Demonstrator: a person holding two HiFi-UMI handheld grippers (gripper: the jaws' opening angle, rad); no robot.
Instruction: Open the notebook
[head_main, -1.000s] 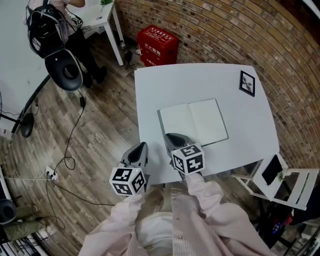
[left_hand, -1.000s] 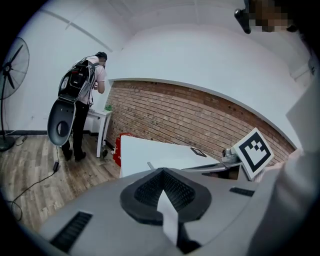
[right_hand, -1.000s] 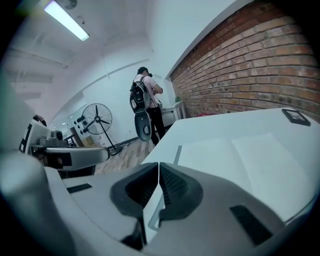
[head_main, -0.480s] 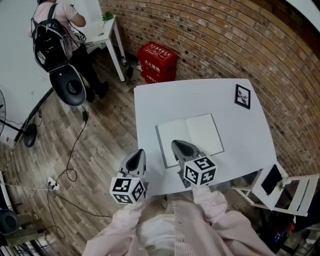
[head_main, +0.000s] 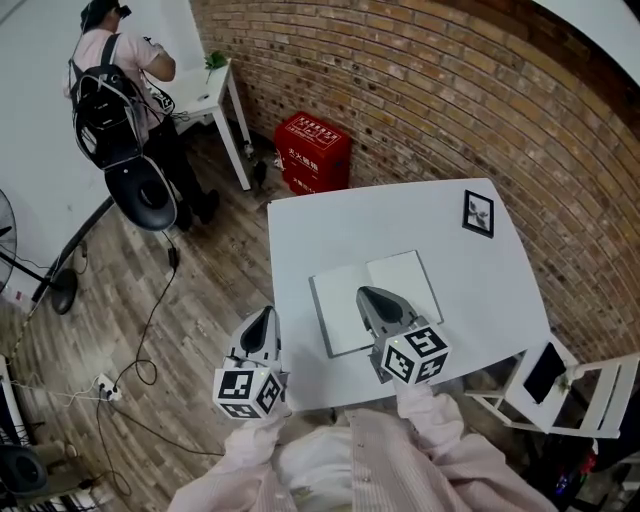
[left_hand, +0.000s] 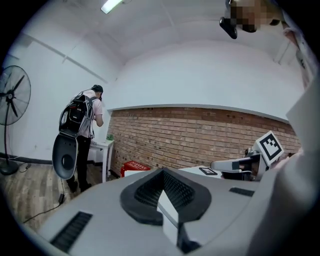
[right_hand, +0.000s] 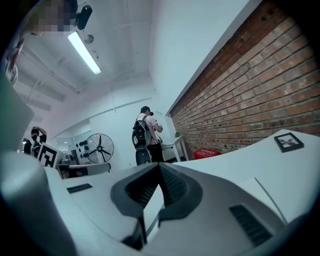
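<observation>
The white-paged paper notebook (head_main: 338, 308) is laid open near the front edge of the square white table (head_main: 400, 220), with the right gripper (head_main: 368, 294) held over it and the left gripper (head_main: 262, 314) off the front-left corner, both clamped together on nothing.

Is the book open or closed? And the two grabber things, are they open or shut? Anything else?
notebook: open, lying flat on the white table
left gripper: shut, holding nothing, beside the table's near corner
right gripper: shut, holding nothing, over the notebook
marker card: lying flat near the table's far right corner
</observation>
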